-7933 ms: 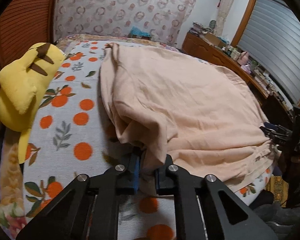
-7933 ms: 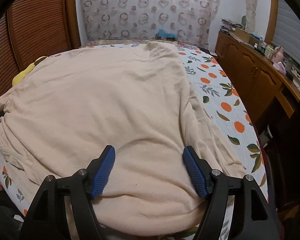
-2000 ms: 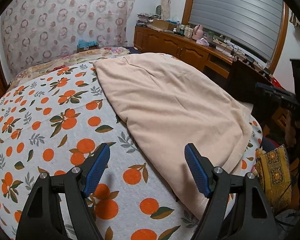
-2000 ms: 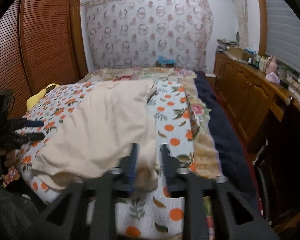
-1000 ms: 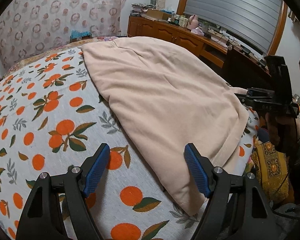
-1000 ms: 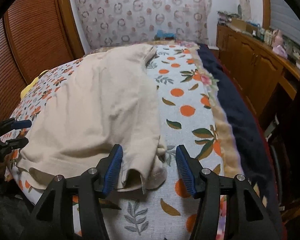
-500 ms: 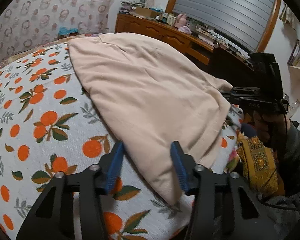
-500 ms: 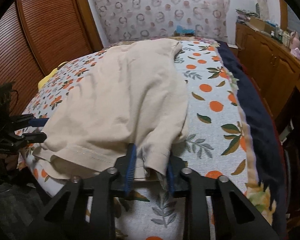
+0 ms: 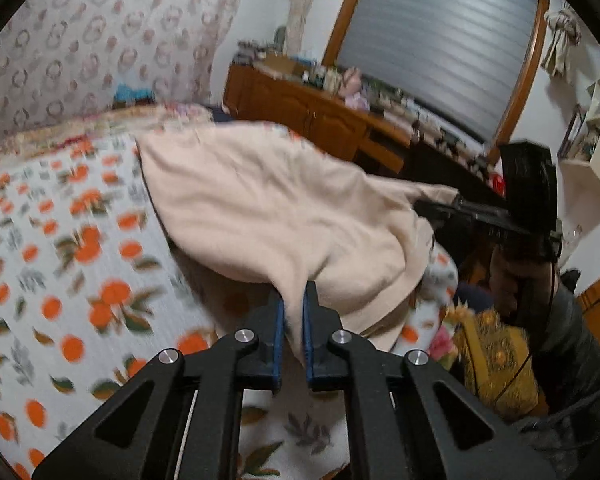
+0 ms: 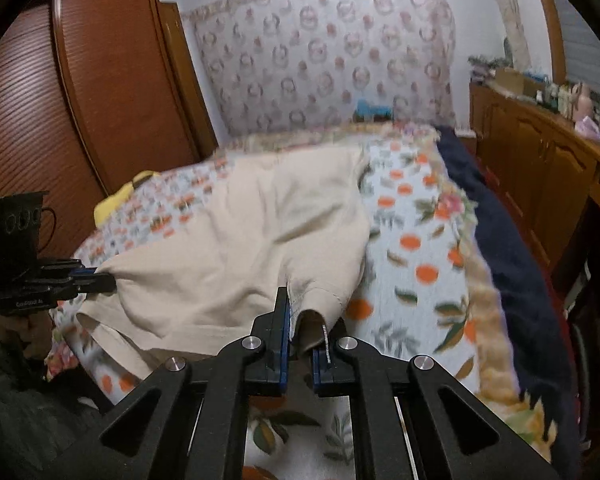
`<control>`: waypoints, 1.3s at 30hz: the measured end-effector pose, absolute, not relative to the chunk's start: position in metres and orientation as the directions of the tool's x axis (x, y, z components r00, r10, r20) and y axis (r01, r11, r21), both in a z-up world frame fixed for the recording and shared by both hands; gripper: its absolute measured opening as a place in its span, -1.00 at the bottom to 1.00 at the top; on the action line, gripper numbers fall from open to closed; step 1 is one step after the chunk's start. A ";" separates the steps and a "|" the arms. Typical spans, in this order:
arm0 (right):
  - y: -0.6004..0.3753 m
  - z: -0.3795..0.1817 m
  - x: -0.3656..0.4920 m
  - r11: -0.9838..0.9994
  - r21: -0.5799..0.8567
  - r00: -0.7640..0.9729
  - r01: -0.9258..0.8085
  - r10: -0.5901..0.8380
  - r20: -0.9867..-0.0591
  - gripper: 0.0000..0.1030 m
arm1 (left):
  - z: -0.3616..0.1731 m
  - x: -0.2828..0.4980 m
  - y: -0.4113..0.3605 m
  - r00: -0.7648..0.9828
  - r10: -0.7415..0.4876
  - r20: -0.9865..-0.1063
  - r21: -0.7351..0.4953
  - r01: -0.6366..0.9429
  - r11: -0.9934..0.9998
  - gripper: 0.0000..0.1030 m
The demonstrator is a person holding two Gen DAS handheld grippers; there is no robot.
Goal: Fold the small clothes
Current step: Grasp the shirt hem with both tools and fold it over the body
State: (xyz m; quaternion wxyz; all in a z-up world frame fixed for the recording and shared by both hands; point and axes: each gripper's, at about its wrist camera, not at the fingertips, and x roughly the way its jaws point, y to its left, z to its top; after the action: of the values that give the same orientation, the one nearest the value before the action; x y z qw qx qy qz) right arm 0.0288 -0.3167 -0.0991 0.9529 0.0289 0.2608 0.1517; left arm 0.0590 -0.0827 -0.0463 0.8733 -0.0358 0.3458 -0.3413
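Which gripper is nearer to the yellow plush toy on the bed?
Left. The left gripper holds the beige garment at its corner on the side of the yellow plush toy; the right gripper holds the opposite corner, farther away.

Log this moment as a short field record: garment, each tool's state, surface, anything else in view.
garment: beige shirt, near edge lifted off the bed, far end resting on it
left tool: shut on the shirt's near hem corner
right tool: shut on the other near hem corner
surface: orange-print bedspread
beside bed: navy blanket along the right edge
also in view: yellow plush toy near the wardrobe
image quality: motion blur in both views
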 end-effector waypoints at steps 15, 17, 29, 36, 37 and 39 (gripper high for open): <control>-0.302 -0.036 0.089 0.951 0.059 0.879 -0.305 0.305 -0.366 -0.86 | 0.007 0.163 -0.057 0.645 -0.573 -0.505 -0.283 0.503 0.816 -0.83; -0.300 -0.034 0.109 0.953 0.052 0.881 -0.298 0.296 -0.368 -0.86 | 0.005 0.183 -0.056 0.643 -0.565 -0.517 -0.286 0.492 0.822 -0.83; -0.294 -0.040 0.198 0.950 0.051 0.835 -0.308 0.295 -0.465 -0.85 | -0.030 0.271 -0.059 0.594 -0.524 -0.610 -0.294 0.445 0.846 -0.83; -0.285 -0.036 0.225 0.951 0.038 0.817 -0.307 0.284 -0.502 -0.78 | -0.046 0.298 -0.059 0.567 -0.504 -0.652 -0.293 0.424 0.857 -0.83; -0.285 -0.033 0.226 0.951 0.044 0.817 -0.307 0.287 -0.500 -0.71 | -0.048 0.298 -0.059 0.562 -0.505 -0.655 -0.294 0.427 0.855 -0.83; -0.285 -0.028 0.226 0.955 0.034 0.825 -0.294 0.271 -0.495 -0.54 | -0.049 0.298 -0.058 0.556 -0.507 -0.659 -0.289 0.434 0.853 -0.75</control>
State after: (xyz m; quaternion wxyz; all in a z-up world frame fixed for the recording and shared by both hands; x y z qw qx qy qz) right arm 0.2259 -0.2847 -0.0283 0.9551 -0.0220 0.2557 0.1478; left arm 0.2985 -0.0582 -0.0493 0.8809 -0.0465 0.3879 -0.2671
